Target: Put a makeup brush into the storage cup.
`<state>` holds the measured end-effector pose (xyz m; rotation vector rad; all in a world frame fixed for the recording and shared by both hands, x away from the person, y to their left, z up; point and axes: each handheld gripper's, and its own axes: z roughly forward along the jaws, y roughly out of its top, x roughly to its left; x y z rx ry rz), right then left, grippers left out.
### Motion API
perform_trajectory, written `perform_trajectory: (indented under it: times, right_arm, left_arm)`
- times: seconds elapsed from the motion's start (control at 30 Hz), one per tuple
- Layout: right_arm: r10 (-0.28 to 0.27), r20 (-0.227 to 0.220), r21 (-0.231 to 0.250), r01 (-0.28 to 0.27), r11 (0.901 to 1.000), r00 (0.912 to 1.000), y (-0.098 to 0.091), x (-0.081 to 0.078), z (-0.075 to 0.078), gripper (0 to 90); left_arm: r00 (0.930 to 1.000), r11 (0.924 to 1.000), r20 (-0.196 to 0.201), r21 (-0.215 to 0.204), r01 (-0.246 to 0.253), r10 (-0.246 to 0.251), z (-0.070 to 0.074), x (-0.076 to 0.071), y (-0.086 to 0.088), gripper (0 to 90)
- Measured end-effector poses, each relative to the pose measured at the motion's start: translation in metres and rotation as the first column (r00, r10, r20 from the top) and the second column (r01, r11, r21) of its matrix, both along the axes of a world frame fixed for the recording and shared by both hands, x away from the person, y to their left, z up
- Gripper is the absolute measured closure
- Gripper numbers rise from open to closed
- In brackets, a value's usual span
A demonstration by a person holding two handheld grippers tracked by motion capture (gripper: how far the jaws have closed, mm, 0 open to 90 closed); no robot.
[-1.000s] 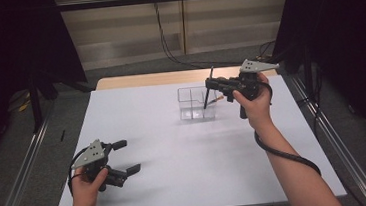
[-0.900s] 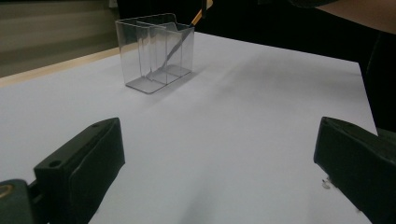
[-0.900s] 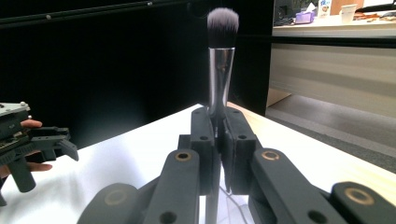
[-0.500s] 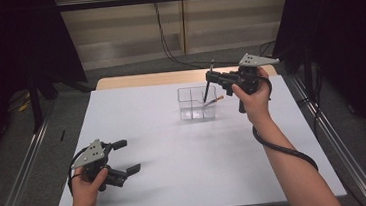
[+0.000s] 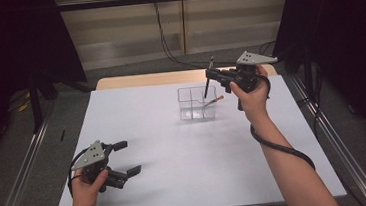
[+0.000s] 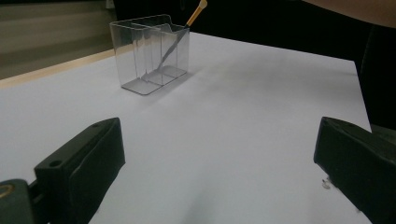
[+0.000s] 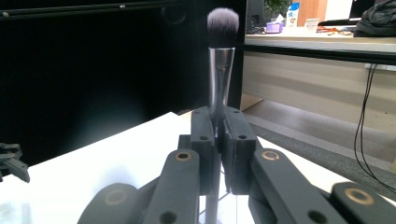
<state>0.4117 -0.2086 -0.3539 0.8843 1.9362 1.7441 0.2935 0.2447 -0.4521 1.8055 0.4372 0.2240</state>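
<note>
My right gripper is shut on a make-up brush and holds it almost upright over the right end of a clear divided container. In the right gripper view the brush rises from between the closed jaws, its dark bristle head on top. The brush's lower tip hangs at about the container's rim. A thin tool with an orange end leans in the container's right compartment, and the left gripper view shows the tool too. My left gripper rests open near the front left of the table, empty.
The white table top has a wooden strip along its far edge. Metal rails run along both sides of the table. Dark curtains stand left and right. The container sits far ahead of the left gripper.
My right gripper has risen a little with the brush, so the handle's lower tip sits higher over the container. The left gripper has stayed still.
</note>
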Motion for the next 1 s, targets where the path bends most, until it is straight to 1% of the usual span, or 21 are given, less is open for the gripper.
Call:
perform_trajectory:
  times: [0.03,0.27,0.4,0.57,0.67,0.77,0.8,0.93,1.0]
  right_arm:
    - [-0.005,0.002,-0.002,0.005,1.0,1.0,0.001,0.001,-0.001,84.2]
    - [-0.022,-0.01,-0.022,0.022,0.9995,0.9997,0.004,0.005,-0.007,84.2]
    - [-0.033,-0.006,-0.033,0.033,0.9989,0.9994,0.005,0.007,-0.008,84.2]
    - [-0.049,-0.008,-0.049,0.048,0.9976,0.9988,0.004,0.009,-0.01,84.2]
    - [-0.056,-0.016,-0.048,0.056,0.9973,0.9983,0.003,0.01,-0.012,84.2]
    - [-0.065,-0.023,-0.062,0.064,0.996,0.9976,0.002,0.011,-0.015,84.2]
    - [-0.064,-0.024,-0.058,0.062,0.9964,0.9977,0.002,0.011,-0.015,84.2]
    - [-0.07,-0.026,-0.07,0.068,0.9952,0.9972,0.001,0.012,-0.017,84.2]
    - [-0.075,-0.028,-0.069,0.073,0.9949,0.9968,0.001,0.013,-0.018,84.2]
  left_arm:
    - [1.0,1.0,-0.004,-0.008,0.0,0.0,0.0,0.0,0.0,1.8]
    - [1.0,1.0,-0.003,-0.007,0.002,-0.002,0.0,0.001,0.001,1.8]
    - [1.0,1.0,-0.003,-0.007,0.005,-0.005,0.0,0.001,0.0,1.8]
    - [1.0,1.0,-0.005,-0.005,0.004,-0.005,-0.001,0.001,0.0,1.9]
    - [1.0,1.0,-0.007,-0.006,0.006,-0.006,-0.001,0.001,0.0,1.8]
    - [1.0,1.0,-0.006,-0.007,0.005,-0.005,-0.001,0.001,0.0,1.9]
    - [1.0,1.0,-0.007,-0.006,0.005,-0.005,-0.001,0.001,0.0,1.9]
    - [0.9999,0.9999,-0.009,-0.009,0.005,-0.005,-0.001,0.002,0.0,1.9]
    - [0.9999,1.0,-0.009,-0.008,0.006,-0.006,-0.002,0.002,-0.001,1.9]
